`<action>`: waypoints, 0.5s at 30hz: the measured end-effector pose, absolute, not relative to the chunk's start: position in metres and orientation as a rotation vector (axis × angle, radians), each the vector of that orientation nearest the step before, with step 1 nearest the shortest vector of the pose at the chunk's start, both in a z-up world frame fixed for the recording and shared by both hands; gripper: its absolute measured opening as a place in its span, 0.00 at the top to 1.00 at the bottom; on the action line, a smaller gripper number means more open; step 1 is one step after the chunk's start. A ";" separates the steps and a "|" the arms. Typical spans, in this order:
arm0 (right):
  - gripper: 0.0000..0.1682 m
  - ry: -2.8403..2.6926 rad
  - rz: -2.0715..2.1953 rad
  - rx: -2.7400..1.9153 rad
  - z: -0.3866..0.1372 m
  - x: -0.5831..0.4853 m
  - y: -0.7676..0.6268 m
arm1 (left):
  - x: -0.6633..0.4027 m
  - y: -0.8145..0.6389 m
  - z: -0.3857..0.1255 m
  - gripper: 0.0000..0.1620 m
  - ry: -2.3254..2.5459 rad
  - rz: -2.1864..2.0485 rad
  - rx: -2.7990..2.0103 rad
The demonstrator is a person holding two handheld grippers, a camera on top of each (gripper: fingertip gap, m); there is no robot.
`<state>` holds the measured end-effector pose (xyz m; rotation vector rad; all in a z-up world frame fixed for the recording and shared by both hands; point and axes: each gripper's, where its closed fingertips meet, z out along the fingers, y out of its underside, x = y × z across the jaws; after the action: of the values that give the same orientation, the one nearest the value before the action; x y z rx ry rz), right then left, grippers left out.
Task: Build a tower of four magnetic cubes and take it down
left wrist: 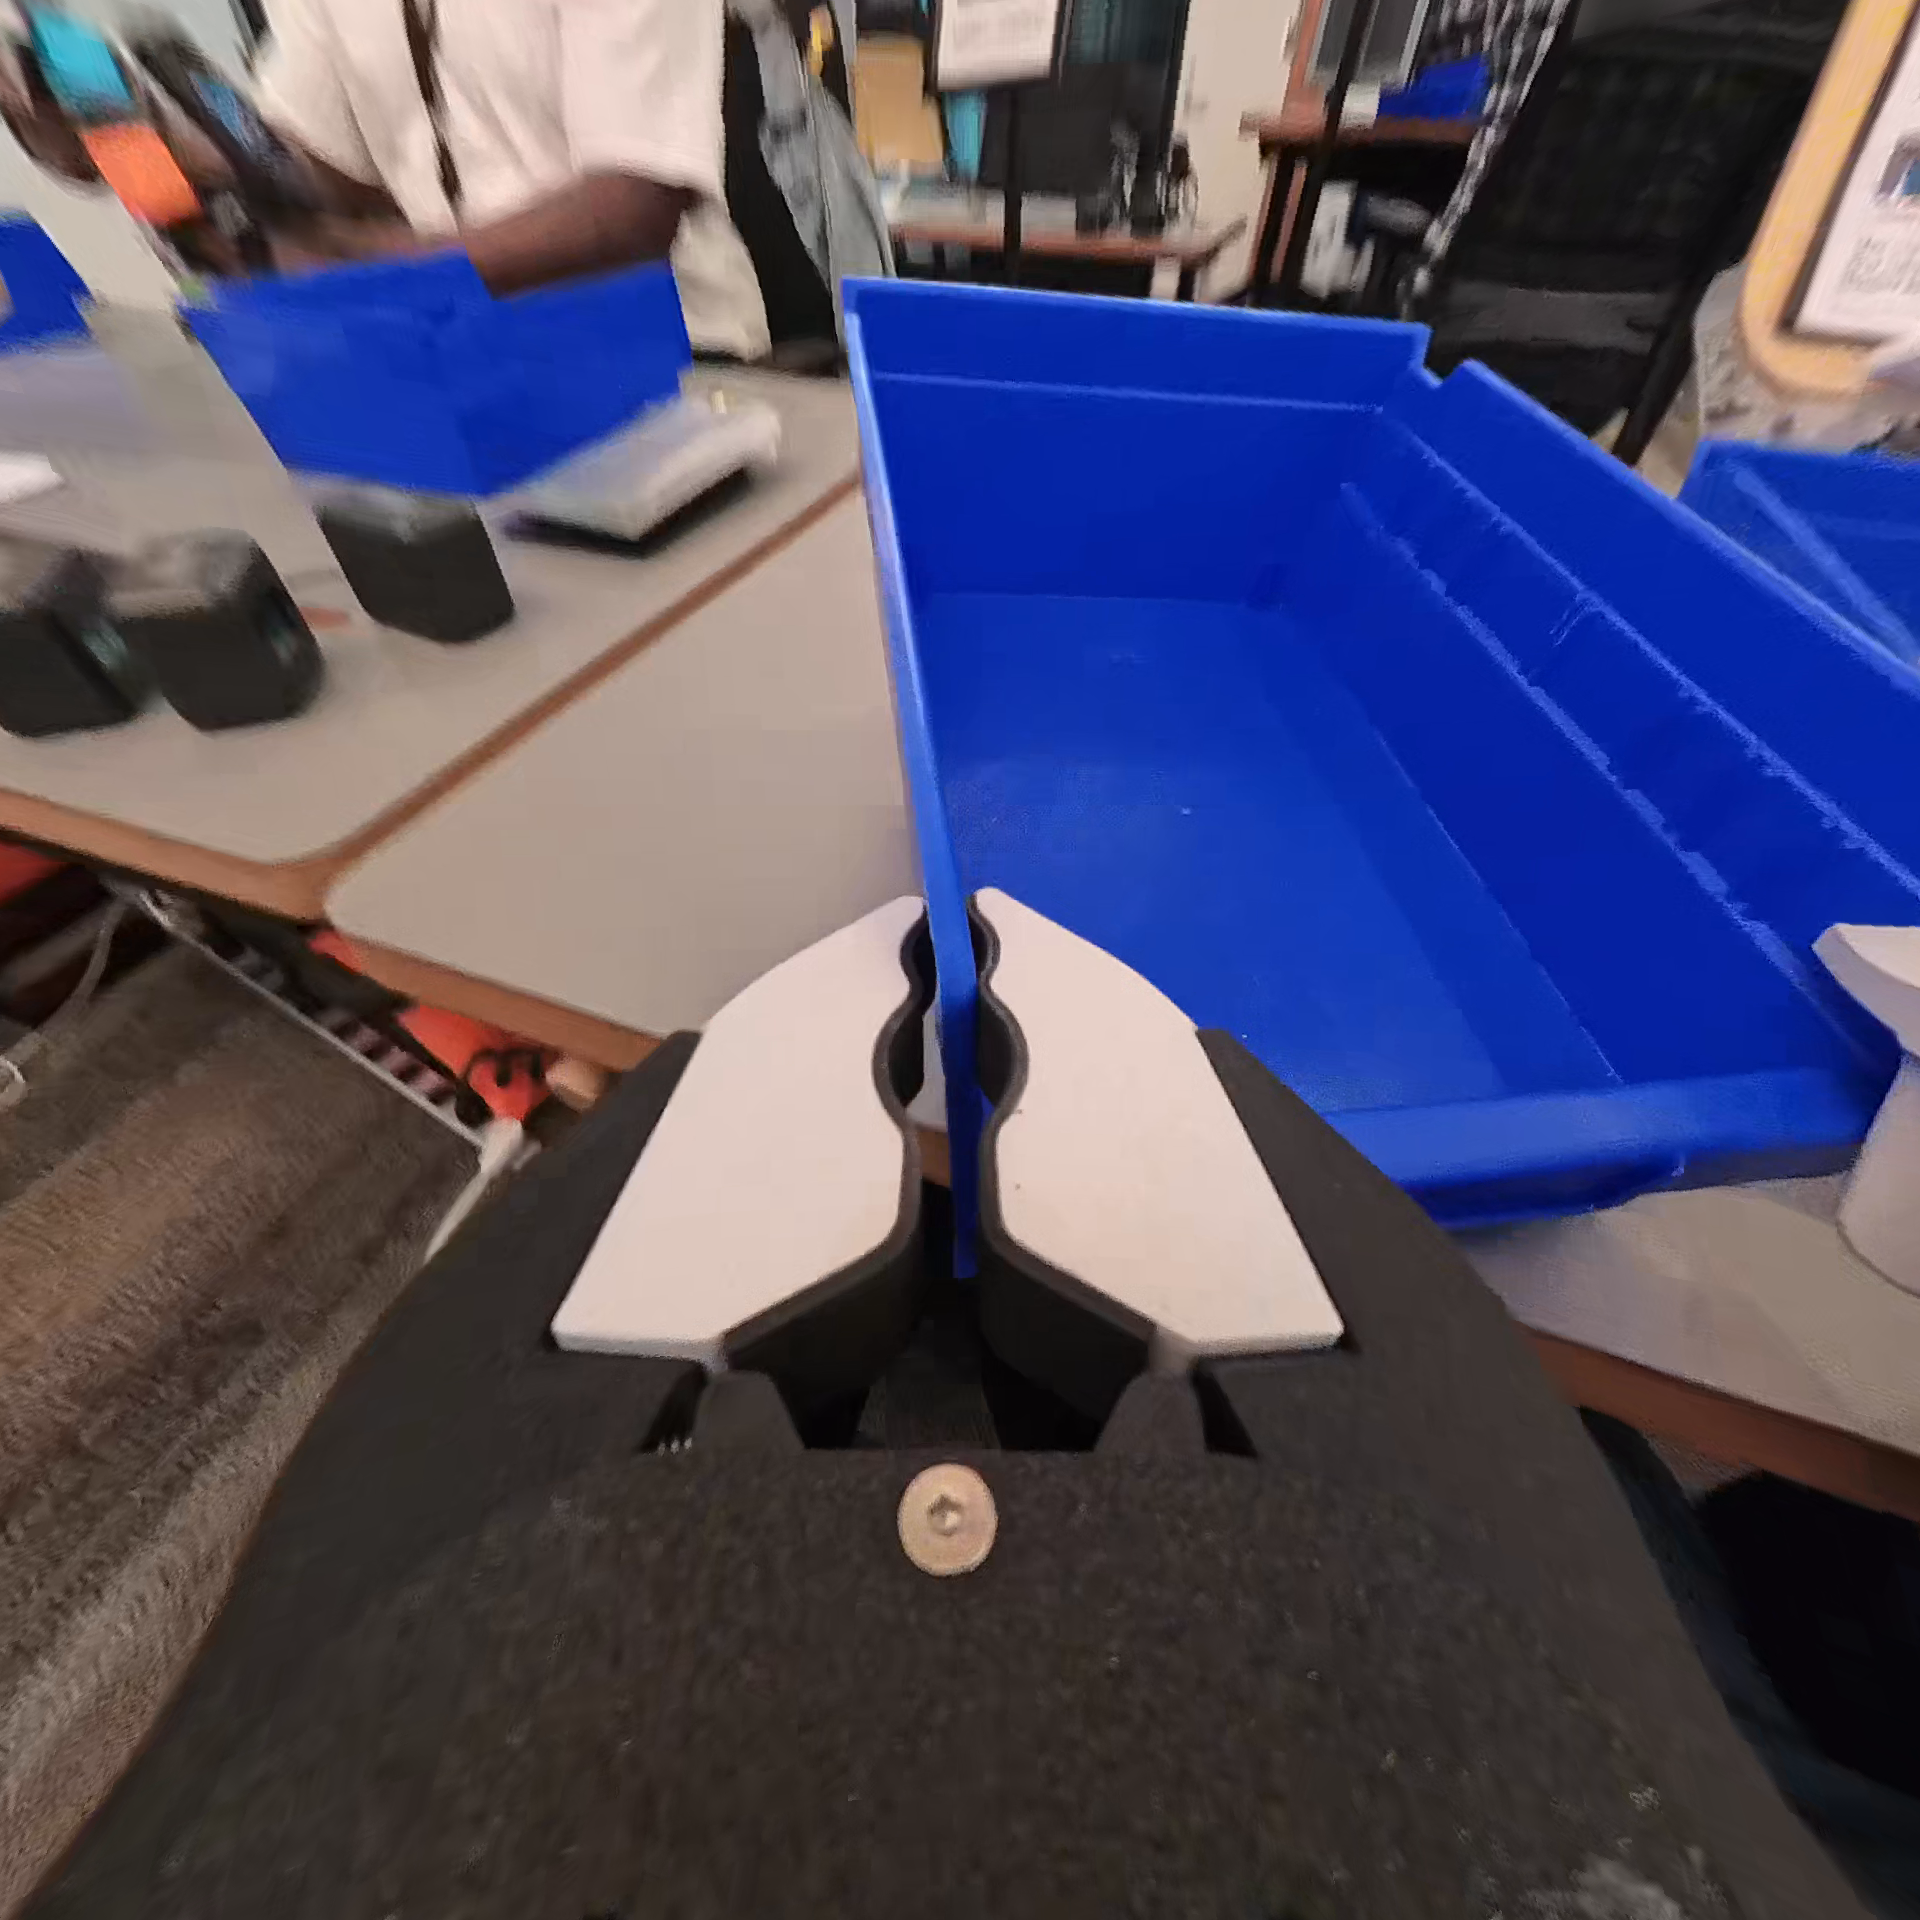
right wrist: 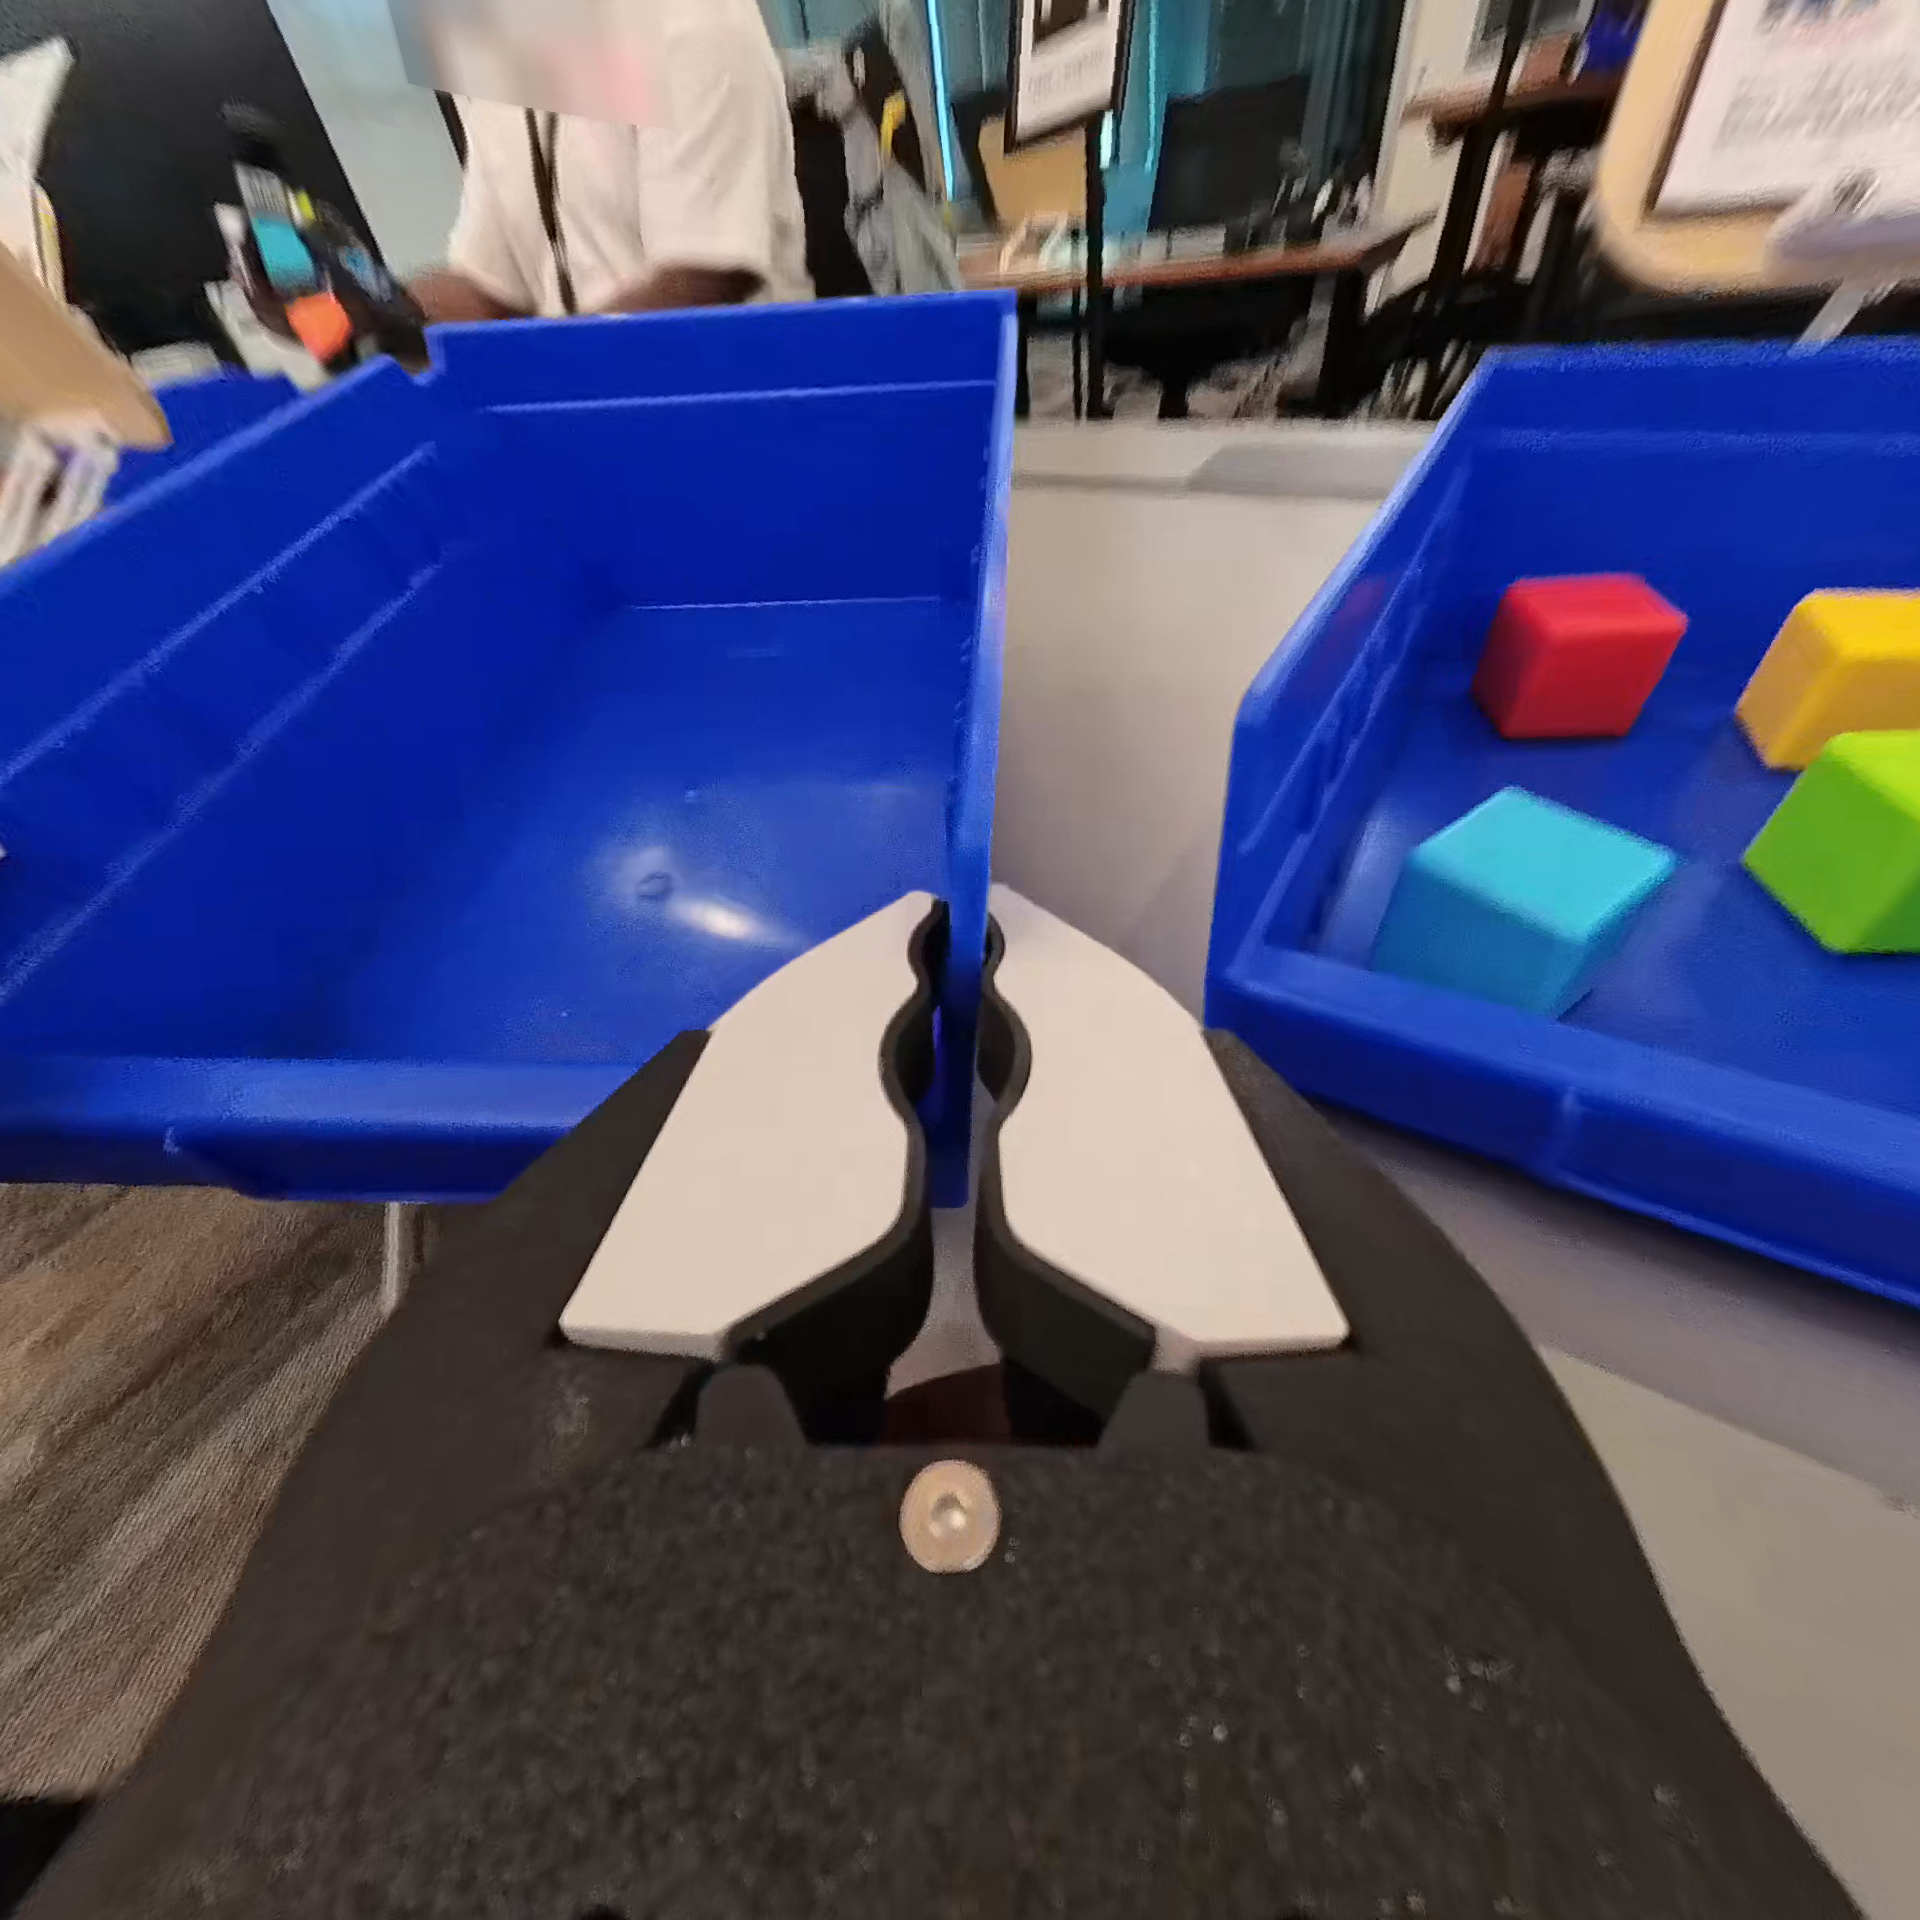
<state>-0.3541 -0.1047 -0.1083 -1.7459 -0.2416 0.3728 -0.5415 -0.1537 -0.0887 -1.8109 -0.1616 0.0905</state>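
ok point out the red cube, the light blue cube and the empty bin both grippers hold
red cube [right wrist: 1574, 655], right wrist view, front face
light blue cube [right wrist: 1517, 894], right wrist view, top face
empty bin [right wrist: 582, 831], right wrist view, bare floor

4 cubes, red [right wrist: 1574, 655], yellow [right wrist: 1834, 675], green [right wrist: 1844, 842], cyan [right wrist: 1517, 894], seemingly unstacked.

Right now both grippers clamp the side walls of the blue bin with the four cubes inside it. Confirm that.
Not quite. The left gripper and right gripper clamp the empty blue bin. The right wrist view shows the cubes in a second bin beside it.
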 end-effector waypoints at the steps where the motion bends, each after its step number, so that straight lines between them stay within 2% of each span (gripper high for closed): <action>1: 0.98 -0.226 0.369 -1.699 -0.096 -0.350 -0.107 | -0.538 -0.156 -0.075 0.98 -0.146 0.115 -1.758; 9: 0.98 -0.088 0.288 -1.356 0.036 -0.257 -0.119 | -0.453 -0.157 0.050 0.98 -0.039 0.091 -1.412; 15: 0.99 0.074 0.079 -1.298 0.081 -0.110 -0.122 | -0.310 -0.110 0.098 0.98 0.150 -0.121 -1.351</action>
<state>-0.1099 -0.1216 0.0806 -1.2977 0.0737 0.0791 -0.3099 -0.1102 0.0978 -1.3511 0.1497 -0.1206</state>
